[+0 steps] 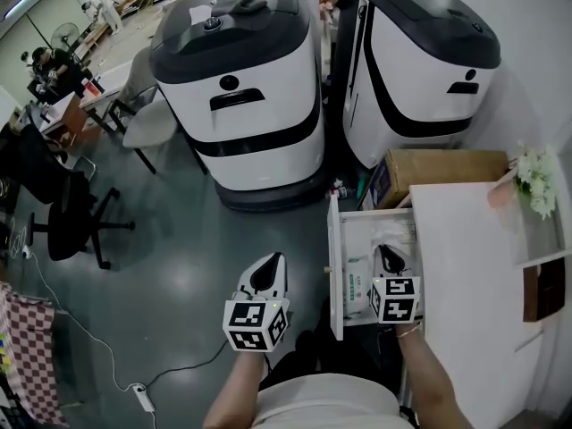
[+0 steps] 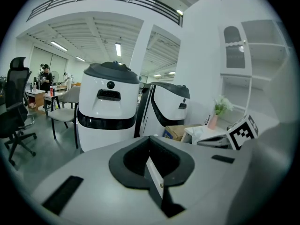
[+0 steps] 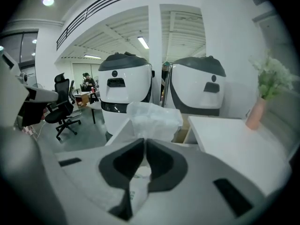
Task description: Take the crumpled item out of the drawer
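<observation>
Right of centre in the head view, the right gripper (image 1: 390, 262) pinches the crumpled item (image 3: 154, 119) over the open drawer (image 1: 334, 266) beside the counter (image 1: 465, 266), apparently to lift it clear, while the left gripper (image 1: 268, 275), pressed together on nothing, hangs idle at lower centre.

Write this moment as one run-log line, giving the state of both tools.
right tool: shut on crumpled bag | left tool: shut, empty | drawer: open

**A:** Quick headcount, anyone?

**B:** Sure: two big white machines (image 1: 237, 88) (image 1: 420, 61), two claws (image 1: 273, 262) (image 1: 384, 253), one open drawer (image 1: 336, 266), one crumpled bag (image 3: 152, 118), one cardboard box (image 1: 442, 170), one flower vase (image 1: 500, 193), one white surface (image 1: 456, 275).
</observation>
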Available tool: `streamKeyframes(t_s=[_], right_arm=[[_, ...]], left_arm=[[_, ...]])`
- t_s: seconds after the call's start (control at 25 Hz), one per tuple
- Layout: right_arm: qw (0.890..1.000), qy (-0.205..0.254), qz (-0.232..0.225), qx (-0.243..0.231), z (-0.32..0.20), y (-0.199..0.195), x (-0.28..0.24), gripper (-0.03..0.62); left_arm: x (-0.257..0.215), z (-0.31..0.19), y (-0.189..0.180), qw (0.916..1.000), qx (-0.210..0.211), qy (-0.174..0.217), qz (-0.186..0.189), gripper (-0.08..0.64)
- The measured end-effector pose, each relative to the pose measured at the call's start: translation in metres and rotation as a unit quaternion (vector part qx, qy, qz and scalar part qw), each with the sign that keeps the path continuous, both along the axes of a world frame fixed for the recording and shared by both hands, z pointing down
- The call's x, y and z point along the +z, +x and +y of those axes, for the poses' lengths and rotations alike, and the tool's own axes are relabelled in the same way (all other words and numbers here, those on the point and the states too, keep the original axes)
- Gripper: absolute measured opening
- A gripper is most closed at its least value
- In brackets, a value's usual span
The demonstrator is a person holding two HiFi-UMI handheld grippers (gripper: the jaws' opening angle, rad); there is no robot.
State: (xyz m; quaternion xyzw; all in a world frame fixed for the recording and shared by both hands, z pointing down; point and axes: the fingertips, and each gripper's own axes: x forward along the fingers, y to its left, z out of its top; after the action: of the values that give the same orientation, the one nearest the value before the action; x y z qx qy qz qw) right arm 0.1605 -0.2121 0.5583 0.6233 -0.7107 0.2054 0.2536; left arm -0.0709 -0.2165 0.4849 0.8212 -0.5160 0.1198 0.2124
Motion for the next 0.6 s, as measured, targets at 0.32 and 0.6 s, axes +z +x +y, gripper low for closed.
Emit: streamKeyframes(t_s=[0.32, 0.6], right_arm=[[0.998, 0.056, -0.014, 0.006, 0.017, -0.02, -0.052, 0.02], [0.996, 0.084, -0.021, 0.021, 0.032, -0.022, -0.081, 0.018]], left_arm=[[-0.012, 0.008, -0.016, 0.9998, 0.006, 0.016, 0.001, -0.006], [-0.021, 0.013, -0.018, 0.9994, 0.015, 0.03, 0.005, -0.006]])
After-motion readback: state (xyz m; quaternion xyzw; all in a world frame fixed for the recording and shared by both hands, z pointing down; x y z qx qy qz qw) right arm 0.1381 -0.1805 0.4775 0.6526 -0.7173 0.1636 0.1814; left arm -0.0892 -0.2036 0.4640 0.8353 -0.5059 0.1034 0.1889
